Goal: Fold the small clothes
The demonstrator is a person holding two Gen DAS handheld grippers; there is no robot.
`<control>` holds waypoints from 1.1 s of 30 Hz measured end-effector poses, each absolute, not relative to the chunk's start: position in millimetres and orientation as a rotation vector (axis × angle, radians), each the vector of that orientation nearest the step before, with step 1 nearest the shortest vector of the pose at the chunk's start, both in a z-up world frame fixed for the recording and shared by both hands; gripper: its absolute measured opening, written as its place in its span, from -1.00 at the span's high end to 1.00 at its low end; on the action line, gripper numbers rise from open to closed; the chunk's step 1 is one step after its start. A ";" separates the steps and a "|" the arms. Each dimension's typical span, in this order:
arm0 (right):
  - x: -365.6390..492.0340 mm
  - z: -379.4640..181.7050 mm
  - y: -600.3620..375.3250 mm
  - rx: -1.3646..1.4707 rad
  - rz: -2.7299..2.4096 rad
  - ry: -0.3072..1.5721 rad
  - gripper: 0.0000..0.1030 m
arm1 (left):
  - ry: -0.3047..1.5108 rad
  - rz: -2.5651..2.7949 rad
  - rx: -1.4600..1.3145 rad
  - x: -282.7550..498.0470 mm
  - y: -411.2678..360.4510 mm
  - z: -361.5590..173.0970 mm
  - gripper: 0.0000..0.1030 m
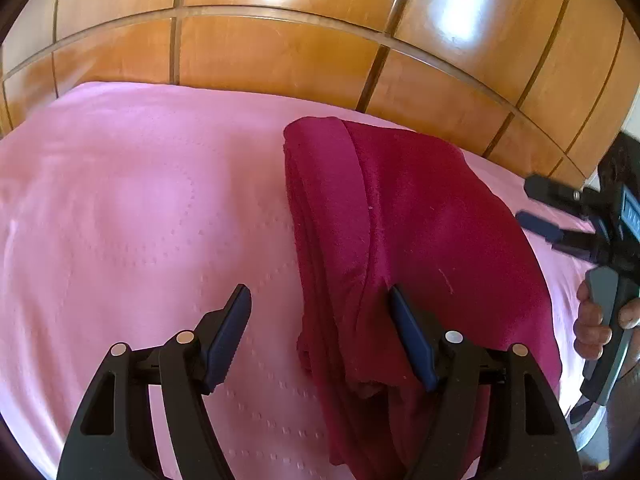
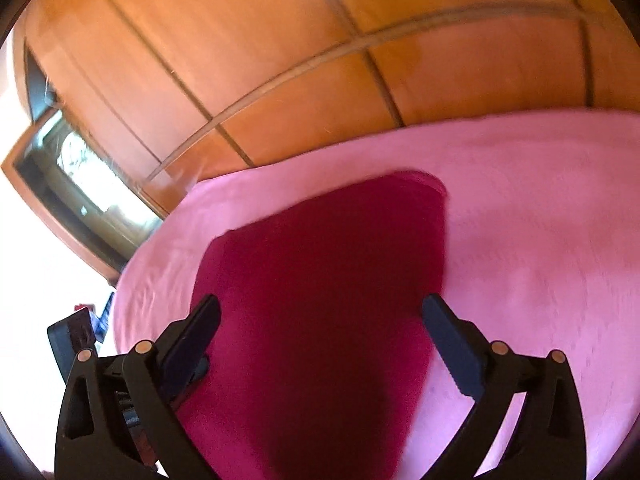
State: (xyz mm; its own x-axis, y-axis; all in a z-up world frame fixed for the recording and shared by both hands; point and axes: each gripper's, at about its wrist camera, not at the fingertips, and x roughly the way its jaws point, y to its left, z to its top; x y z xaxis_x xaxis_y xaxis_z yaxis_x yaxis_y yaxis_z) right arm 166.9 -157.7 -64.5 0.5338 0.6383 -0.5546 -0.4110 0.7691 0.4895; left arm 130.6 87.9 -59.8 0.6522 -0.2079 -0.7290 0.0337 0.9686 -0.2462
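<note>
A wall of glossy honey-coloured wooden wardrobe panels [image 1: 280, 52], split by thin pale grooves into rectangles, rises behind the bed [image 1: 132, 200], whose smooth pink cover carries faint quilted rows of small stitched dashes. On the cover lies the dark crimson garment [image 1: 404, 232], a soft, fuzzy, fleece-like cloth folded into a long tapering shape, with several stacked layers showing along its left edge and a rounded fold at its far end; the right wrist view, blurred, shows the same crimson mass [image 2: 320, 280] spread below the camera. The left tongs [image 1: 320, 294] stand wide apart over the cloth's near left edge, one dark blue ribbed pad above bare pink cover, the other over the fleece, gripping nothing. The right tongs [image 2: 320, 306] are likewise spread wide above the garment, empty; from the left they appear at the bed's right side [image 1: 532, 204], held by a hand [image 1: 592, 320].
</note>
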 end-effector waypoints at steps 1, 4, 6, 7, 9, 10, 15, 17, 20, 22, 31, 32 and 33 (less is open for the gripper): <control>168.1 -69.4 -161.7 0.336 0.640 0.800 -0.95 | 0.851 -0.138 -0.220 129.7 88.3 -60.1 -0.35; 171.9 -84.4 -171.0 0.390 0.651 0.844 -0.95 | 0.854 -0.141 -0.224 129.9 89.1 -60.1 -0.35; 173.3 -88.1 -171.7 0.408 0.670 0.861 -0.95 | 0.854 -0.139 -0.227 128.6 89.4 -60.7 -0.43; 173.2 -89.6 -172.7 0.413 0.680 0.866 -0.94 | 0.854 -0.141 -0.230 128.7 89.9 -61.3 -0.43; 174.4 -92.3 -172.1 0.424 0.704 0.876 -0.90 | 0.855 -0.147 -0.236 127.8 90.3 -62.1 -0.43; 175.6 -94.7 -171.3 0.430 0.715 0.884 -0.87 | 0.854 -0.148 -0.237 128.3 90.5 -62.2 -0.43; 175.2 -103.8 -170.7 0.438 0.747 0.916 -0.67 | 0.849 -0.166 -0.246 128.7 91.7 -64.9 -0.43; 173.4 -103.0 -170.1 0.447 0.757 0.918 -0.62 | 0.852 -0.177 -0.262 129.5 93.3 -66.7 -0.43; 174.1 -105.6 -169.4 0.467 0.771 0.930 -0.58 | 0.853 -0.190 -0.285 131.0 95.2 -68.7 -0.43; 175.7 -107.3 -169.1 0.479 0.779 0.935 -0.56 | 0.854 -0.198 -0.288 130.9 94.6 -69.5 -0.43; 171.6 -100.3 -166.1 0.465 0.799 0.948 0.12 | 0.882 -0.428 -0.558 137.5 114.9 -89.3 0.10; 168.1 -96.4 -166.2 0.456 0.799 0.939 0.14 | 0.875 -0.446 -0.583 136.2 116.1 -88.8 0.16; 163.5 -91.5 -166.6 0.445 0.798 0.927 0.17 | 0.861 -0.474 -0.600 133.5 115.0 -85.9 0.19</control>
